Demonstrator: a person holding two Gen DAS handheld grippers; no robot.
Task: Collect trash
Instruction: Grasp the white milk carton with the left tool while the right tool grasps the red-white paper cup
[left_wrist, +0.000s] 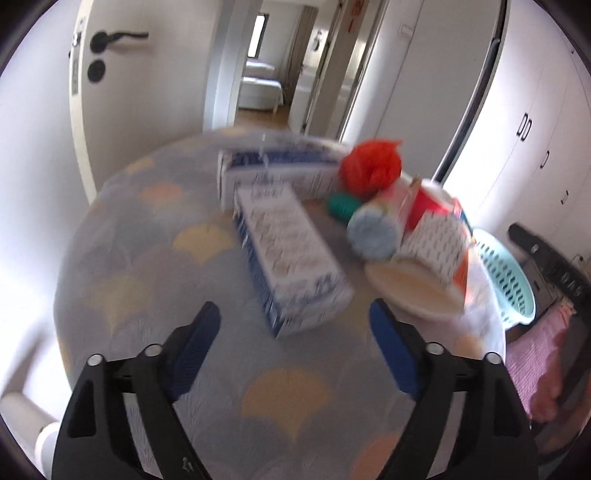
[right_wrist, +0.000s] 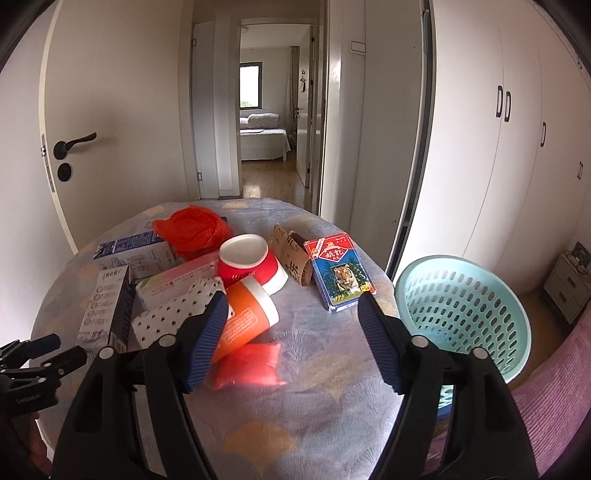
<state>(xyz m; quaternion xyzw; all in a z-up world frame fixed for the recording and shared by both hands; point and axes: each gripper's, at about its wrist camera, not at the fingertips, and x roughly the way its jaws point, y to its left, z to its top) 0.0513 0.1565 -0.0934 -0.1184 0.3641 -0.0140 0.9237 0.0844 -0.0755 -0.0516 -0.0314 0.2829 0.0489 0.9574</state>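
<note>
Blue-white carton (left_wrist: 291, 258) lies ahead of left tool (left_wrist: 291, 350), jaws apart, empty: straddle narrow sides, clamp mid-length. Right tool (right_wrist: 291, 339) apart, empty; teal basket (right_wrist: 461, 314) beside counter (right_wrist: 332, 406).

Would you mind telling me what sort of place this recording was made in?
Most likely a home: a cloth-covered table in a room with built-in wardrobes, and a hallway doorway showing a bed.

tablecloth (right_wrist: 314, 387): grey-lilac, yellow and orange fan motifs
basket (right_wrist: 461, 306), right: pale turquoise
bag (right_wrist: 192, 229), upper left: red-orange
box (right_wrist: 338, 275), centre: blue, tiger picture
cup (right_wrist: 245, 321): orange, white rim
</note>
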